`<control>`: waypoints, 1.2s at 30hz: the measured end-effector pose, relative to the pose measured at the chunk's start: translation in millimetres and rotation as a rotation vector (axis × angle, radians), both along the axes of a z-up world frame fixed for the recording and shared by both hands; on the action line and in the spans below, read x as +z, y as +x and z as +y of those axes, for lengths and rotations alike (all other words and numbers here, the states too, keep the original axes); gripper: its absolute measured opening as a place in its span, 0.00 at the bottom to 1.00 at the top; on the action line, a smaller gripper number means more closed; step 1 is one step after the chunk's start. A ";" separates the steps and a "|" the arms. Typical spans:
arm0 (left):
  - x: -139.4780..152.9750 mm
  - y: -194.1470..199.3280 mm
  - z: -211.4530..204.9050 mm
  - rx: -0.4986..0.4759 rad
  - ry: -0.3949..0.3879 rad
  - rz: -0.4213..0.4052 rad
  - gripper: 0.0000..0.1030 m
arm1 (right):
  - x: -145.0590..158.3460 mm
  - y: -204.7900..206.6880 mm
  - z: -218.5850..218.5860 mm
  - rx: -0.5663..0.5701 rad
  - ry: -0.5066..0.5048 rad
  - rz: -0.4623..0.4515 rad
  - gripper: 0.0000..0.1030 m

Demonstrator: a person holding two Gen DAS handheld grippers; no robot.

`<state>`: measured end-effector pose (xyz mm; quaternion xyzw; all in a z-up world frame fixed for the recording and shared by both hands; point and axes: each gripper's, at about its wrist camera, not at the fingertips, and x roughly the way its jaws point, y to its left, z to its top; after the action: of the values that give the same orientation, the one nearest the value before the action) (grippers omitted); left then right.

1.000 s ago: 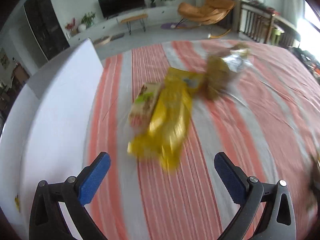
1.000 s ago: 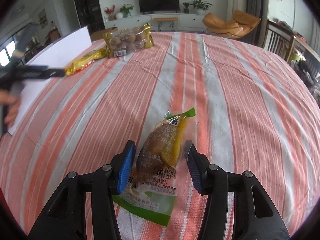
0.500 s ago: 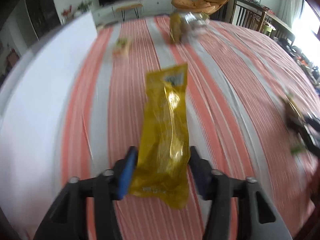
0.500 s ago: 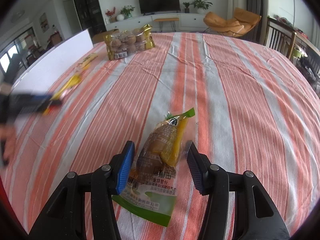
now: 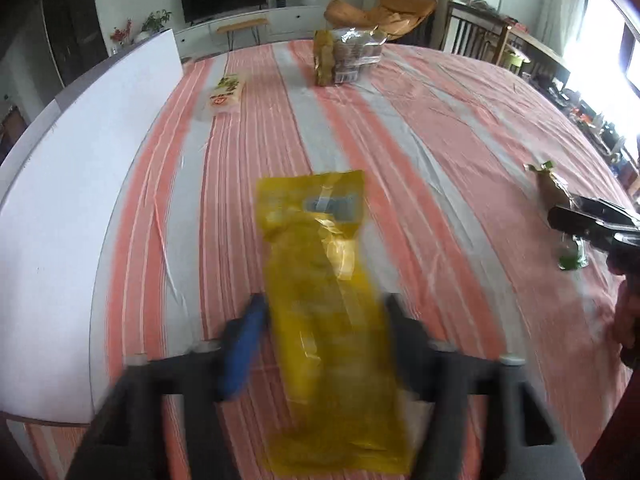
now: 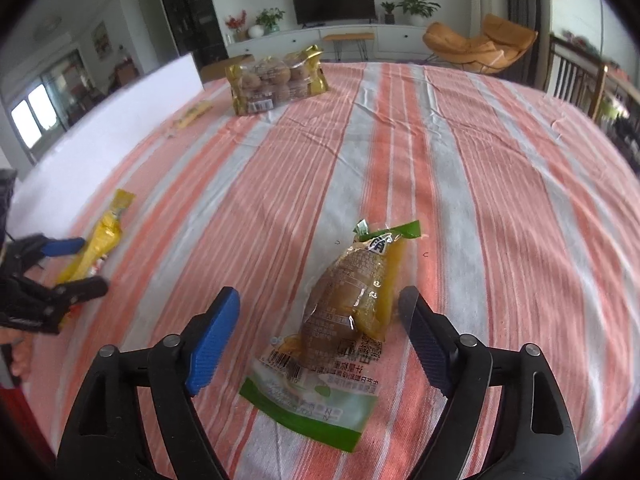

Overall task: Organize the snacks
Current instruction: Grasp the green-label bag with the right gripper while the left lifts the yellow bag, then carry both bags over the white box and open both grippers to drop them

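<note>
My left gripper [image 5: 324,320] is shut on a long yellow snack packet [image 5: 324,300], holding it low over the striped tablecloth; the packet also shows in the right wrist view [image 6: 100,240] between the left fingers. My right gripper [image 6: 320,320] is open, its jaws on either side of a clear green-edged packet with a brown snack [image 6: 344,312] that lies on the cloth. The right gripper also shows in the left wrist view [image 5: 592,220], at the far right.
A gold bag of round pastries [image 6: 276,80] stands at the far side of the table, also in the left wrist view [image 5: 344,56]. A small flat packet [image 5: 226,92] lies near a white board [image 5: 80,168] along the left edge.
My left gripper closed on the yellow packet and carried it towards the near side. My right gripper opened, letting go of the brown snack packet.
</note>
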<state>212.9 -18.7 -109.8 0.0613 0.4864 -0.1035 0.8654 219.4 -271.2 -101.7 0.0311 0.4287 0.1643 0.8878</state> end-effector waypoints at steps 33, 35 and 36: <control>148.8 -43.8 255.2 0.363 -0.437 -0.270 0.44 | 189.3 46.4 262.5 0.362 0.302 0.087 0.34; 149.5 -29.4 282.2 0.470 -0.319 -0.262 0.56 | 199.3 46.1 301.1 0.403 0.311 0.063 0.36; 147.4 -21.6 294.8 0.518 -0.259 -0.253 0.75 | 202.0 50.0 324.9 0.423 0.331 0.060 0.41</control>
<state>191.3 276.1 37.6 -0.1629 0.3570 0.0676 0.9173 269.3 53.7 100.3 0.0902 0.4190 0.4130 0.8036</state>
